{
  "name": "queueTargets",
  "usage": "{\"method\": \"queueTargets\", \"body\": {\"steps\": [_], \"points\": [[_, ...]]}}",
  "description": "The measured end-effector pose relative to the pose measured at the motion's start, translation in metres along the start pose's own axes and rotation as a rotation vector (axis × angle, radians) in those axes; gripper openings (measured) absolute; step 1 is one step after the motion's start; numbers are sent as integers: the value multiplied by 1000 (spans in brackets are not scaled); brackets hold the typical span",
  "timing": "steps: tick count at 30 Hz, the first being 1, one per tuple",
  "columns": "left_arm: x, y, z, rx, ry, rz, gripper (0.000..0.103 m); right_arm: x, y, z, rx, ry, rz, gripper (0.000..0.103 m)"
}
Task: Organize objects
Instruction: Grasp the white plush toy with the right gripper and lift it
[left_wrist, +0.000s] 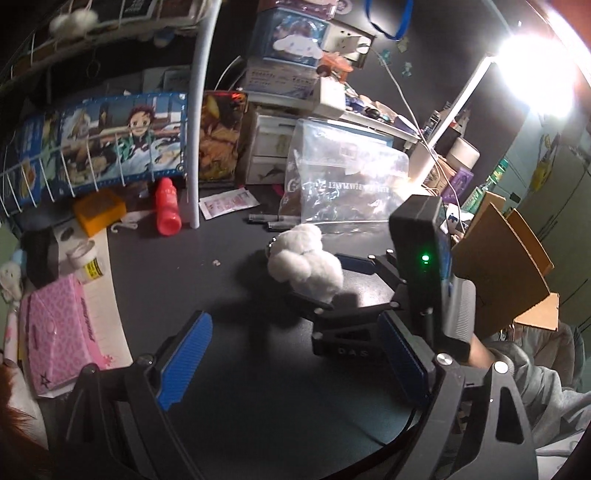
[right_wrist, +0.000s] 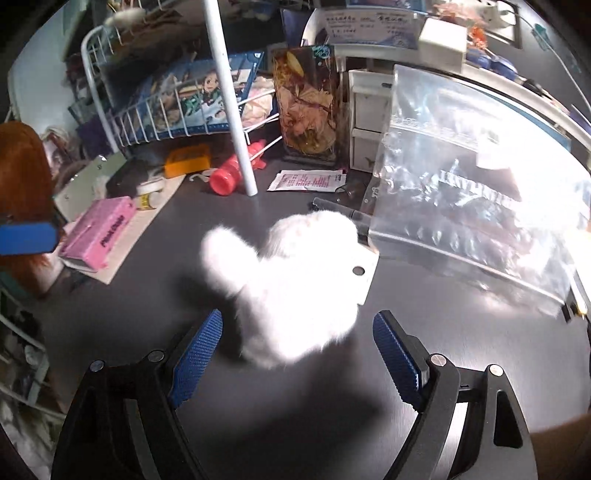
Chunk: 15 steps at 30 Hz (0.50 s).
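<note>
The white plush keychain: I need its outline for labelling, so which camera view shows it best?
The left wrist view: the white plush keychain sits whole, evenly lit, its metal ring visible. In the right wrist view it is bigger but blown out by glare and blurred.

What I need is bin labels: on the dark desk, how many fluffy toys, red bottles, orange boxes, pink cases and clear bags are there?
fluffy white toy: 1
red bottle: 1
orange box: 1
pink case: 1
clear bag: 1
Total: 5
</note>
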<state>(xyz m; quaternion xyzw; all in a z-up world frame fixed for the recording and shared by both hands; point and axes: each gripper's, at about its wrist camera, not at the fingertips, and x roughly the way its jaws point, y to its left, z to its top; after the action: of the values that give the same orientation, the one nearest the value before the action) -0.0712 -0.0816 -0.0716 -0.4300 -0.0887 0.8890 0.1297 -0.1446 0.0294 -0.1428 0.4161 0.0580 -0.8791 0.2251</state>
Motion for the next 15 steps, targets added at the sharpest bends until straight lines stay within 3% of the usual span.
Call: {"method": "queueTargets", "body": {"steps": [2,4,6,12,15], "points": [[2,3,0,-7,3,1,89,6,0,2,-20,2,-8,80],[4,6,0,-12,8,6,89,13,1,4,-29,12,-5,61],[6,9,0,-20,12,4,89,19,1,5,-23,27,0,49],[10,12,-1,-28,26,-12,89,9,7,3,-46,-13,24,44],[10,8,-2,-20,28,-32,89,-1,15,-3,-63,-19,78,44]]}}
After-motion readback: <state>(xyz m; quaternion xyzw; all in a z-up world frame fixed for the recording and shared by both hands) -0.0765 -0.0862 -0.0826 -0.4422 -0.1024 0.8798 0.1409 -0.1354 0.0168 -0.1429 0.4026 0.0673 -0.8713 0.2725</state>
